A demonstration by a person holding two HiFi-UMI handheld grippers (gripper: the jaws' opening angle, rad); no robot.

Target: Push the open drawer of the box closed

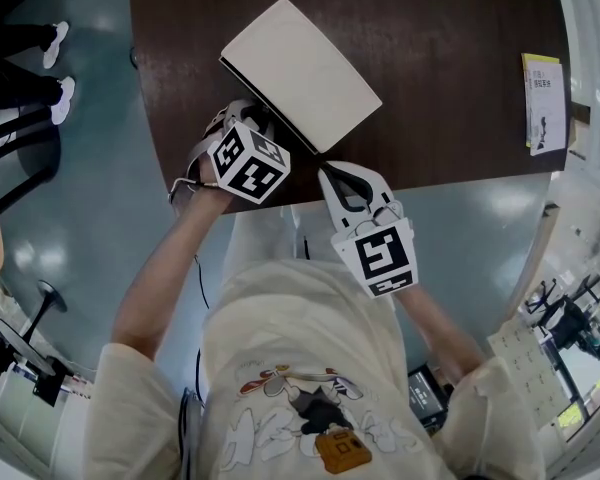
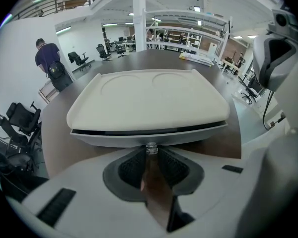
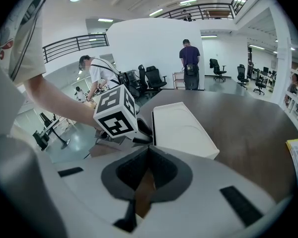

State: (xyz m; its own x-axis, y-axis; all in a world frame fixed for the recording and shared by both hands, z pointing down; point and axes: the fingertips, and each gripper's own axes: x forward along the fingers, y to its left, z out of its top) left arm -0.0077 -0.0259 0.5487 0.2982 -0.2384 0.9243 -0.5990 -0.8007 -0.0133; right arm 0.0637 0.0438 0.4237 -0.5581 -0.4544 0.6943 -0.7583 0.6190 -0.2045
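So the box is a flat, cream-white slab with rounded corners. It sits on the dark brown round table, turned at an angle, with one corner close to the table's near edge. Two shallow round dents are pressed into its lid. From the left gripper view there's a thin dark slit running under the lid, and below it is the pale grey drawer front. That front looks about flush with the body, though I honestly can't tell if it's fully in. There's a tiny clear knob dead centre on it.

The left gripper points steeply down at that face, with its jaws pinched on the knob. The right gripper sits just beside the box's near corner, off to the side. Its jaws are pressed together with nothing in them, and it isn't touching the box as far as I can see.

A yellow-edged booklet lies well apart at the table's right rim.
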